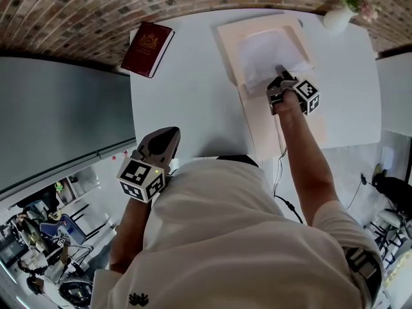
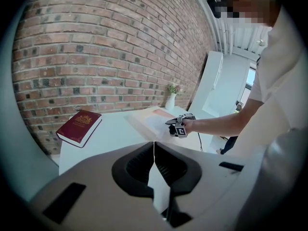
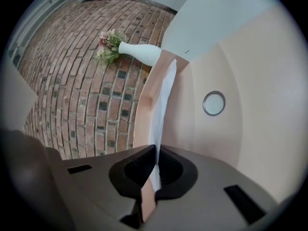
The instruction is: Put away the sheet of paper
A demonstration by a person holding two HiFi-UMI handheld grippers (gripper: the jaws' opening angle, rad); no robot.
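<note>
Right hand-held gripper closed on near edge of sheet of paper. Sheet stretches ahead of it, over open pink folder on desk. Left hand-held gripper closed, empty, well back, off folder. Risk: folder unpinned, likely slides with push; thin sheet may buckle, crease or snag on folder's lip.

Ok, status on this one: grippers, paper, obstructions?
Right gripper shut on sheet of paper over pink folder. Left gripper shut, empty, near table edge. Nothing blocking; red book and vase stand apart.
</note>
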